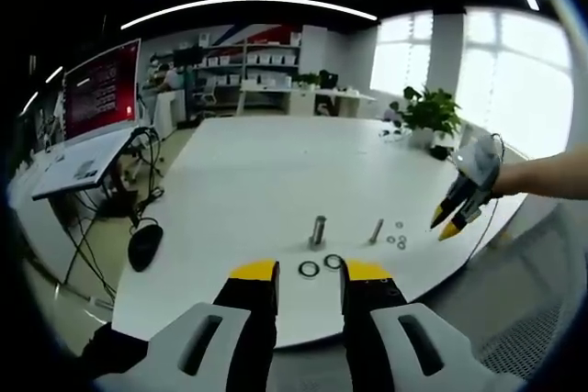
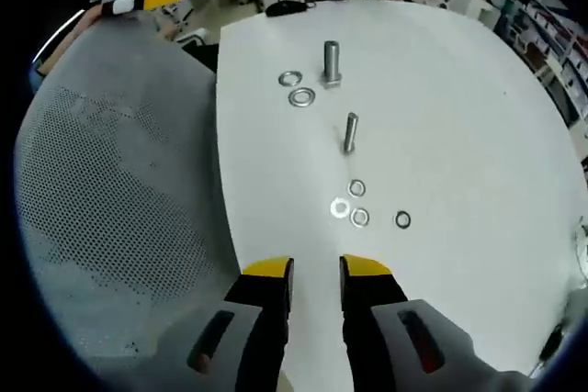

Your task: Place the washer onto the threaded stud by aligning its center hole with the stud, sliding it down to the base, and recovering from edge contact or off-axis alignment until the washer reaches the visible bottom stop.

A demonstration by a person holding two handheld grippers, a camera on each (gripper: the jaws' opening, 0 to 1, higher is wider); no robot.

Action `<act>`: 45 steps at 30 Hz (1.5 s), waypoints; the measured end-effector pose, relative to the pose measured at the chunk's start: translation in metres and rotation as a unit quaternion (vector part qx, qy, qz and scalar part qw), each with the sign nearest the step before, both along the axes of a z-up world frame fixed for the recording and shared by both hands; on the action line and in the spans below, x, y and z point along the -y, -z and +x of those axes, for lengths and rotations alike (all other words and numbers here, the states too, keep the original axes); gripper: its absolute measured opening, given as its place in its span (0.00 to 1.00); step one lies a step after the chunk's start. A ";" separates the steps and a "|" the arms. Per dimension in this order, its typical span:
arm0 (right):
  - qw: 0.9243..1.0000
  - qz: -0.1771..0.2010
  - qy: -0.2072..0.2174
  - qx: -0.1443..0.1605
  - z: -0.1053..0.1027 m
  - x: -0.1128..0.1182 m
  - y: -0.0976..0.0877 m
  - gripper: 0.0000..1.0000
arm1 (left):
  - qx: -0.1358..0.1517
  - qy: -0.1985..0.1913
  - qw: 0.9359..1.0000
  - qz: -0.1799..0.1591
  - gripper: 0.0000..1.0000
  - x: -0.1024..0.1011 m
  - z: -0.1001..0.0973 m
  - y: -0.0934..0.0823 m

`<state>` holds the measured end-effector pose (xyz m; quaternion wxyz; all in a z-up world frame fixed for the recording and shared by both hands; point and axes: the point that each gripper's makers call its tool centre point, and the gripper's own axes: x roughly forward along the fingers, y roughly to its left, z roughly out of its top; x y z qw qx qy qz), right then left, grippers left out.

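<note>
I am holding my right tool (image 2: 315,268) and left tool (image 1: 310,272) parted and empty above the desk (image 2: 441,117). Four small washers (image 2: 358,218) are lying just beside the thin threaded stud (image 2: 350,131), handy for pickup.

My left gripper (image 1: 310,273) rises from six o'clock in the left gripper view, its two yellow-tipped fingers (image 1: 254,272) parted with nothing between them, hanging over the near edge of the surface (image 1: 239,181). My right gripper (image 2: 315,269) rises the same way in the right gripper view, fingers (image 2: 269,268) apart and empty. In the left gripper view the right gripper shows at three o'clock, tips angled down, with my bare forearm (image 1: 549,176) reaching in behind it. In the right gripper view the left gripper sits at eleven o'clock.
</note>
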<state>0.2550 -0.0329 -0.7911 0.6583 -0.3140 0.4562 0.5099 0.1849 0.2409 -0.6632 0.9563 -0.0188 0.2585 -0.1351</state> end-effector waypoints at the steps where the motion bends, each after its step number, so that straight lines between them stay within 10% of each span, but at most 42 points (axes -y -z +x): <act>1: 1.000 -0.003 -0.003 0.000 0.002 -0.003 0.002 0.23 | 0.000 0.000 1.000 0.000 0.24 0.000 0.000 0.000; 45: 0.985 -0.125 -0.121 0.017 0.028 -0.029 0.054 0.15 | 0.001 -0.004 1.000 -0.003 0.23 0.000 0.001 0.000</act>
